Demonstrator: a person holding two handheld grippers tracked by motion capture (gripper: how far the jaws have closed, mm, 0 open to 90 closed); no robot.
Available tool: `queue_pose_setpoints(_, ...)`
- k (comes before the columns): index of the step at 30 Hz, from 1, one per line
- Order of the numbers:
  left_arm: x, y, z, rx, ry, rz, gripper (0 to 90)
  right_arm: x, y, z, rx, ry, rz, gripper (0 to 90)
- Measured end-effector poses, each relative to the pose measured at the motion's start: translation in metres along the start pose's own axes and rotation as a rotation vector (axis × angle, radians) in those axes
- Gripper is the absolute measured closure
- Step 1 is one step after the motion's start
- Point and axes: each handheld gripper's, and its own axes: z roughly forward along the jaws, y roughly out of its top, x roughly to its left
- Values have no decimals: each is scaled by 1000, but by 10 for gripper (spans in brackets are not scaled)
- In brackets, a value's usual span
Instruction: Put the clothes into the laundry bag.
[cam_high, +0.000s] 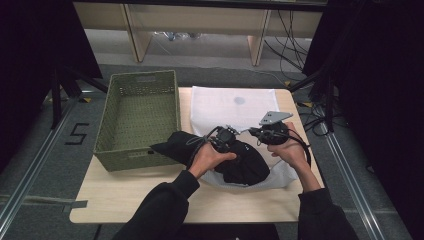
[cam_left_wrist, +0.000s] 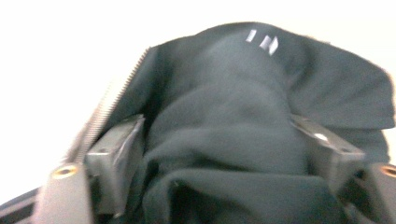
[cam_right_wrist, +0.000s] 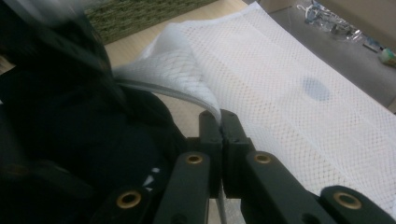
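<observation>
Wooden table (cam_high: 135, 195) bears a green basket (cam_high: 137, 117); left fingers (cam_left_wrist: 116, 154) clamp black garment (cam_high: 240, 162), right fingers (cam_right_wrist: 222, 135) pinch white mesh bag (cam_high: 232, 105).

A person's two forearms in dark sleeves reach in from the near edge of a light wooden table (cam_high: 125, 200), each hand holding a black two-jaw gripper. The left gripper (cam_high: 226, 138) sits against a bundled black fabric garment (cam_high: 245, 162), which lies partly on a white mesh laundry bag (cam_high: 232, 105) spread flat across the tabletop. The right gripper (cam_high: 256, 132), topped by a grey three-cornered plate, is at the bag just beside the garment's far side. One end of the garment stretches toward an olive-green woven rectangular basket (cam_high: 117, 157) standing at the table's left. A grey floor with cables lies beyond.
</observation>
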Motion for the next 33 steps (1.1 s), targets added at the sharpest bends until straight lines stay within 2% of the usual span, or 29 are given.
queue_pose_setpoints(2,0,2,-28,-46,-2,32,213,-1,-1,1,-1,10,0,900)
queue_pose_setpoints(3,-3,3,-41,-102,1,5,205,-1,-1,1,-3,10,-2,900)
queue_pose_setpoints(4,-2,2,-59,-118,14,36,199,-1,-1,0,-5,4,-10,900)
queue_pose_setpoints(5,-1,1,-71,-123,39,59,200,1,0,0,-10,0,2,900)
queue_pose_setpoints(6,-1,1,-71,-123,39,59,199,1,0,0,-10,0,2,900)
queue_pose_setpoints(7,6,-5,-97,-127,100,79,203,2,1,0,-9,8,-6,900)
queue_pose_setpoints(8,6,-5,-97,-127,100,79,209,2,1,0,-10,7,-6,900)
queue_pose_setpoints(9,18,-17,-118,-121,156,85,214,2,1,0,-14,1,-10,900)
queue_pose_setpoints(10,18,-17,-118,-121,156,85,217,2,1,0,-14,1,-10,900)
queue_pose_setpoints(11,34,-32,-130,-125,195,38,219,2,2,1,-13,6,-5,900)
queue_pose_setpoints(12,42,-40,-134,-124,209,17,225,2,2,1,-16,5,-20,900)
queue_pose_setpoints(13,49,-47,-136,-121,219,-15,228,2,2,1,-7,5,-16,900)
queue_pose_setpoints(15,61,-60,-139,-98,239,-14,242,2,1,2,-10,-7,-21,900)
queue_pose_setpoints(17,70,-70,-136,-103,239,-46,287,2,1,2,-7,4,-6,900)
queue_pose_setpoints(18,75,-74,-136,-94,230,-53,326,2,1,3,-5,5,-7,900)
queue_pose_setpoints(20,80,-80,-133,-114,209,-77,495,2,1,3,-3,0,-7,900)
queue_pose_setpoints(21,83,-82,-133,-109,197,-70,536,2,1,3,-2,3,-4,900)
queue_pose_setpoints(22,84,-82,-132,-119,196,-74,602,1,1,3,-3,0,-15,900)
queue_pose_setpoints(23,85,-83,-132,-125,176,-80,621,2,1,3,-1,1,-3,900)
queue_pose_setpoints(24,85,-83,-132,-125,176,-80,670,2,1,3,-1,1,-3,900)
queue_pose_setpoints(25,87,-83,-133,-125,137,-78,708,3,0,3,8,7,9,900)
queue_pose_setpoints(28,84,-83,-134,-129,146,-54,754,2,0,4,0,16,1,900)
queue_pose_setpoints(29,83,-83,-134,-145,152,-55,771,2,0,4,2,13,-2,900)
queue_pose_setpoints(33,81,-84,-136,-152,150,-59,800,2,1,3,-8,2,-12,900)
